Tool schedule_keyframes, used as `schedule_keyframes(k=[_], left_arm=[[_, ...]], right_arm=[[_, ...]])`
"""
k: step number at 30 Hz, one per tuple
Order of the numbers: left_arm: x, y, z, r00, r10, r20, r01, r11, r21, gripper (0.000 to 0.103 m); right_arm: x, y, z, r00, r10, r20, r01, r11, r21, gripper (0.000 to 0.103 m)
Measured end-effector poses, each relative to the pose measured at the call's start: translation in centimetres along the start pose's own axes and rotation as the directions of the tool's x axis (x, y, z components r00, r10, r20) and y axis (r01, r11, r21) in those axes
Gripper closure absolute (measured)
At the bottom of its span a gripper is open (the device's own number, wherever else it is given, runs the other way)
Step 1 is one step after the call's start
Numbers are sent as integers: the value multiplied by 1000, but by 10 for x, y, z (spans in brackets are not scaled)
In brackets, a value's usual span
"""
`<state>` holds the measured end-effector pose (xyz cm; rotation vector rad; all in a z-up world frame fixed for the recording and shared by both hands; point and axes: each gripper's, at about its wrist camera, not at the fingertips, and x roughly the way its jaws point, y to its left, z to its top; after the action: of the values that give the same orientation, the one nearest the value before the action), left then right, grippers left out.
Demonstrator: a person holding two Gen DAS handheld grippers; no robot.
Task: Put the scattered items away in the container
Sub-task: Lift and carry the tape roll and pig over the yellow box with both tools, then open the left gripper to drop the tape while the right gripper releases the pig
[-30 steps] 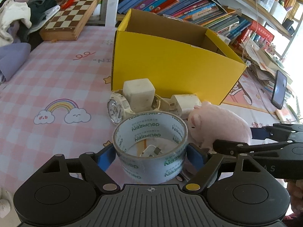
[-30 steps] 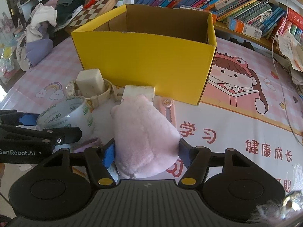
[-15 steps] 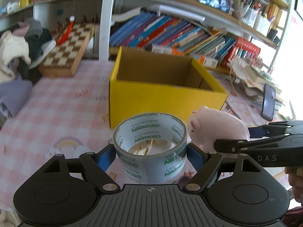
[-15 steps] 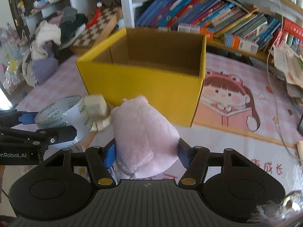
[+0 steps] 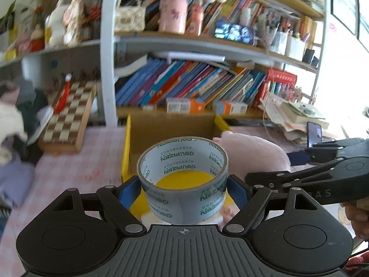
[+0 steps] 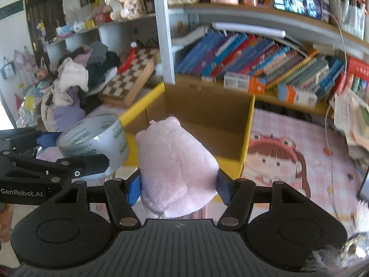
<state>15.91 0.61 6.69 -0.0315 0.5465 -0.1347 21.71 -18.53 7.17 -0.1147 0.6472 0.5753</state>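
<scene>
Above pink checked surface (image 5: 69,168): tape roll (image 5: 183,177) and plush pig (image 6: 176,168) clamped in jaws, yellow box (image 6: 248,138) just ahead, below.

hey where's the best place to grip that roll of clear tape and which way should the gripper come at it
Grip the tape roll across its outer wall, one of the fingers on each opposite side, coming in level from the side with its open hole facing up. The ring is round and rigid with a tall flat band, so the pads seat squarely. The left gripper holds it exactly this way now.
</scene>
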Motion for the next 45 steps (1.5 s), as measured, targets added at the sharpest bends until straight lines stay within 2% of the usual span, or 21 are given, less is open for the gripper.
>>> schedule_keyframes(k=[4, 8, 16, 27, 35, 39, 45], left_arm=[[18, 2, 24, 1000, 3, 21, -4, 998, 61, 21], [53, 6, 42, 1000, 12, -11, -11, 994, 110, 21], [131, 21, 58, 987, 70, -144, -40, 978, 203, 21], [199, 25, 59, 952, 110, -287, -18, 952, 307, 20], [230, 23, 60, 925, 155, -348, -8, 921, 389, 20], [241, 20, 58, 912, 173, -371, 4, 902, 431, 20], [251, 16, 52, 898, 203, -391, 10, 877, 480, 19]], right_arm=[[14, -8, 25, 999, -7, 34, 9, 999, -39, 41], [46, -17, 46, 999, -21, 23, 24, 995, -101, 41], [131, -33, 79, 995, -46, -90, 20, 962, -273, 41], [213, -49, 85, 971, -57, -234, -54, 896, -442, 40], [242, -54, 86, 953, -63, -297, -110, 840, -532, 39], [251, -55, 85, 944, -59, -325, -138, 823, -551, 38], [257, -58, 88, 942, -55, -331, -149, 816, -559, 36]])
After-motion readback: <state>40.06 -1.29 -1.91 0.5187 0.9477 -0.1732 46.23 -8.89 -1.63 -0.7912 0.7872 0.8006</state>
